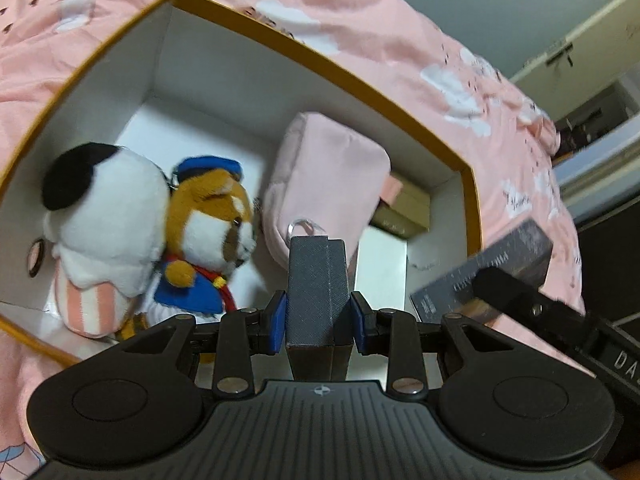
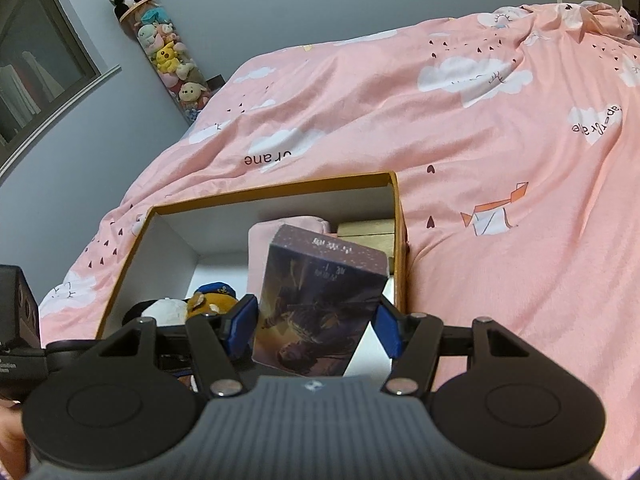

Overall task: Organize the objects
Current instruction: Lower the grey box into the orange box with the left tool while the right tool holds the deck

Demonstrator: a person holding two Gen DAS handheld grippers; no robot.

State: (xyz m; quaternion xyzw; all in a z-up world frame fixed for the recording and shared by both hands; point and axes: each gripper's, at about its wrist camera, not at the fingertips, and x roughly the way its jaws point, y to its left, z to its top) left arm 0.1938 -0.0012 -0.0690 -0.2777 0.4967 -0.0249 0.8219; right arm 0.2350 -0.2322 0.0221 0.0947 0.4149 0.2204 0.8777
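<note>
An open box (image 1: 352, 76) with orange rim and white inside lies on the pink bed. In it are a white plush (image 1: 104, 220), an orange plush with blue cap (image 1: 208, 216), a pink pouch (image 1: 328, 176) and a tan carton (image 1: 404, 208). My left gripper (image 1: 319, 312) is shut on a slim dark grey box (image 1: 316, 292), held above the box's near side. My right gripper (image 2: 316, 320) is shut on a picture-printed dark box (image 2: 320, 304), over the open box (image 2: 276, 192); the same printed box (image 1: 488, 268) shows at right in the left wrist view.
The pink cloud-print duvet (image 2: 480, 128) covers the bed around the box. A clear tube of plush toys (image 2: 168, 52) topped by a panda stands in the far corner by the grey wall. A window frame (image 2: 48, 64) is at left.
</note>
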